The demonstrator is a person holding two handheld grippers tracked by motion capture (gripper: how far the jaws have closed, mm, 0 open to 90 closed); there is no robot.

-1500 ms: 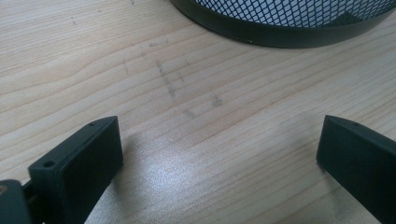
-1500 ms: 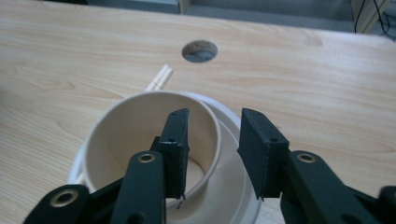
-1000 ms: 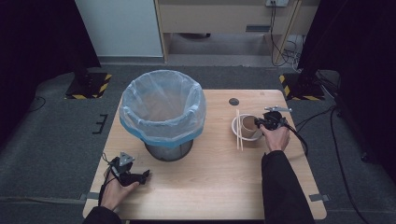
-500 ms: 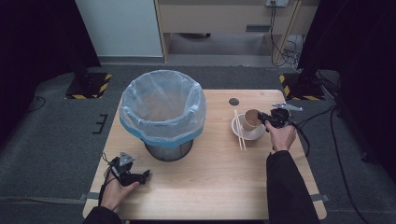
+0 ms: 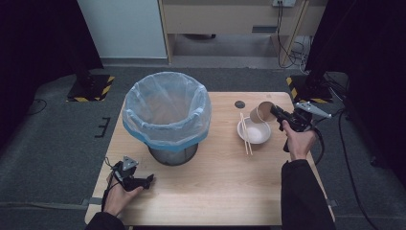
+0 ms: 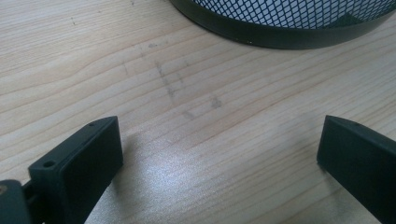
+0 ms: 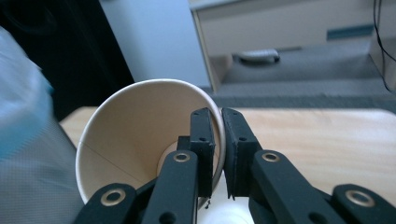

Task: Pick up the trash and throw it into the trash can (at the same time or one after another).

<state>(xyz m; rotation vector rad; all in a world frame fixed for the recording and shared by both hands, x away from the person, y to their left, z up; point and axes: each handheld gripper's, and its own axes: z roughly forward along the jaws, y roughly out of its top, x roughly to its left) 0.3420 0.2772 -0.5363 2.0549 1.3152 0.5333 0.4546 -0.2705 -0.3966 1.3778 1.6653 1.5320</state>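
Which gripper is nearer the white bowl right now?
Right. The right gripper holds a paper cup just above the white bowl; the left gripper rests across the table.

Bin (image 5: 166, 115): mesh waste bin, blue-clear liner, stands left-centre on bench (image 5: 210, 191).
Bowl (image 5: 254, 132): white, right of bin, well apart from it.
Chopsticks (image 5: 245, 133): pale pair, laid across bowl's left rim.
Dark disc (image 5: 240, 104): small, round, near bench's far edge.
Floor (image 5: 57, 139): grey carpet.
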